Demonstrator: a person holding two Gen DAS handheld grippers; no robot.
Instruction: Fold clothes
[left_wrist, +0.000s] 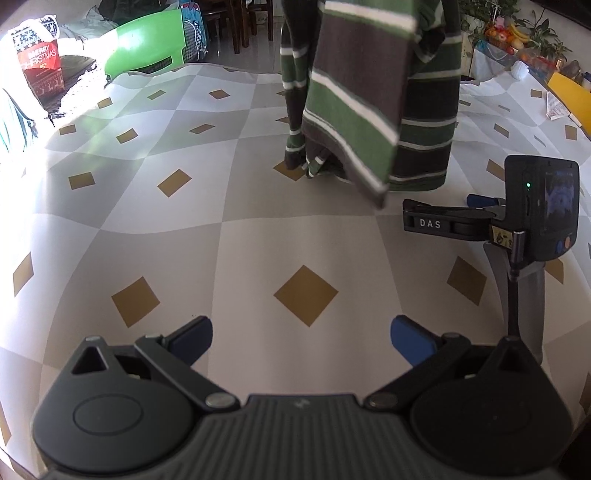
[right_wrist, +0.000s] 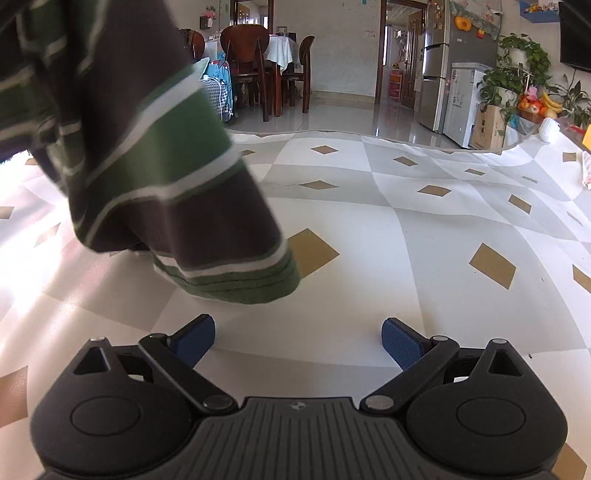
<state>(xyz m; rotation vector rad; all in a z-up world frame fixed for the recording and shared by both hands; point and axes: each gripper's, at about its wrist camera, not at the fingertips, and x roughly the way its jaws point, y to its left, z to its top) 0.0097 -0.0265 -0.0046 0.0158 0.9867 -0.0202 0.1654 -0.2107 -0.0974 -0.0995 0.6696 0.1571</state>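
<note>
Apparently unheld striped garment (left_wrist: 369, 96), grippers empty.

Each gripper, the left gripper (left_wrist: 301, 338) and the right gripper (right_wrist: 298, 338), has a ribbed dark-grey body, two round black housings and black link arms pinned with silver screws, ending in blue textured pads (right_wrist: 400, 343). In the left view, the right gripper's side bears white "DAS" lettering (left_wrist: 430, 223), a camera block with a green light and a black cable.

One striped garment (left_wrist: 373, 92) – two hand-held grippers (left_wrist: 301, 334) – one patterned tablecloth (left_wrist: 221, 240).
</note>
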